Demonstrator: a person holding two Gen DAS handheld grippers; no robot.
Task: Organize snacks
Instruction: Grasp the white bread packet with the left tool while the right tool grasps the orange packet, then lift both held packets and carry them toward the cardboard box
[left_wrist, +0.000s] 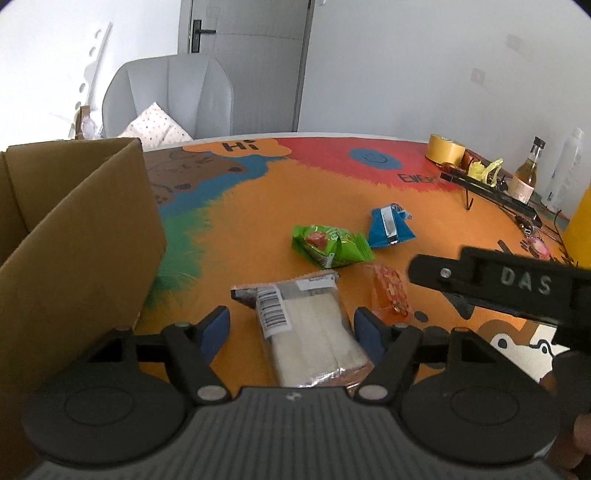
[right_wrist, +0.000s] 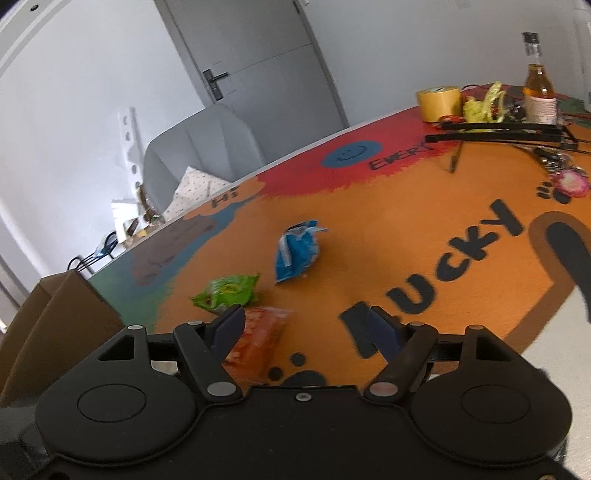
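Observation:
My left gripper (left_wrist: 291, 325) is open, its blue-padded fingers on either side of a clear pack of pale wafers (left_wrist: 310, 332) lying on the table, not closed on it. A green snack bag (left_wrist: 328, 245), a blue snack bag (left_wrist: 388, 227) and an orange snack bag (left_wrist: 389, 291) lie beyond. My right gripper (right_wrist: 306, 328) is open and empty, just above the orange bag (right_wrist: 258, 339); the green bag (right_wrist: 227, 291) and blue bag (right_wrist: 297, 251) lie ahead of it. An open cardboard box (left_wrist: 74, 251) stands at the left. The right gripper's body (left_wrist: 517, 288) shows in the left wrist view.
The round table has a colourful orange mat (right_wrist: 406, 229). At its far right are a yellow tape roll (left_wrist: 445, 147), a bottle (left_wrist: 526, 173), black rods (left_wrist: 491, 192) and small clutter. A grey chair (left_wrist: 173, 99) stands behind the table.

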